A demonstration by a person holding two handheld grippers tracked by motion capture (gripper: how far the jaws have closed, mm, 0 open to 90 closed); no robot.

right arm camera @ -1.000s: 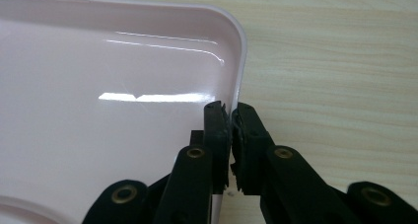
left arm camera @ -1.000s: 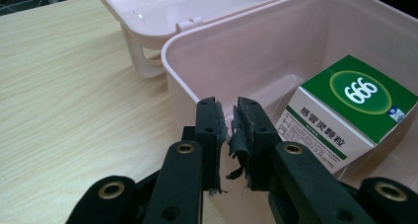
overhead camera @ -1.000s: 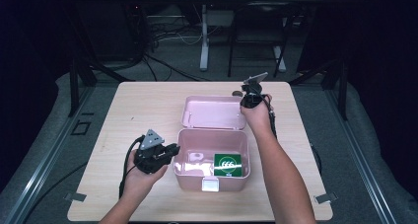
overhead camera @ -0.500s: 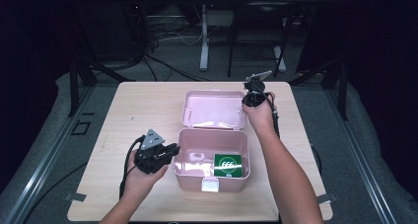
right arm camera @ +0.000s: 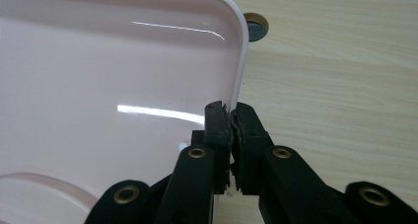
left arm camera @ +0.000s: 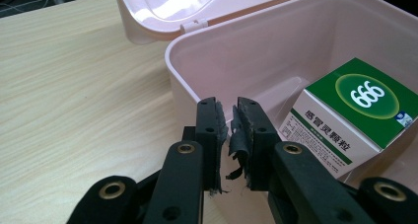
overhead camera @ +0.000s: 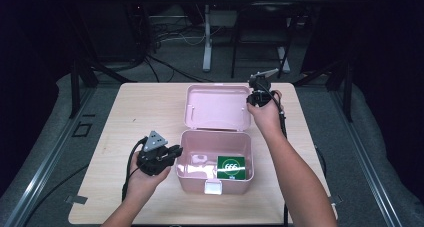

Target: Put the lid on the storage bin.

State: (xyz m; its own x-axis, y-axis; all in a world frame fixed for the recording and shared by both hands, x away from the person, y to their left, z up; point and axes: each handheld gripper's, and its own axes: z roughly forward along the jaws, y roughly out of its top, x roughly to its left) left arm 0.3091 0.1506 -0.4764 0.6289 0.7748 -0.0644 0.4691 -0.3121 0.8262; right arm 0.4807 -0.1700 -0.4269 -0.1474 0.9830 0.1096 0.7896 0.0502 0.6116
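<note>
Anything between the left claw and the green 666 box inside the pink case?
Yes. The left claw sits outside the pink case, its jaws nearly together at the near wall. That wall stands between it and the green 666 box, which rests inside at the right. The lid is open, so the way over the rim looks free.

I am working in a lab or recording studio. Black curtains (overhead camera: 45, 32) hang around my light wood counter (overhead camera: 145, 107). Beyond the counter, cables (overhead camera: 170, 37) trail across grey floor between metal stand legs (overhead camera: 206, 42).
</note>
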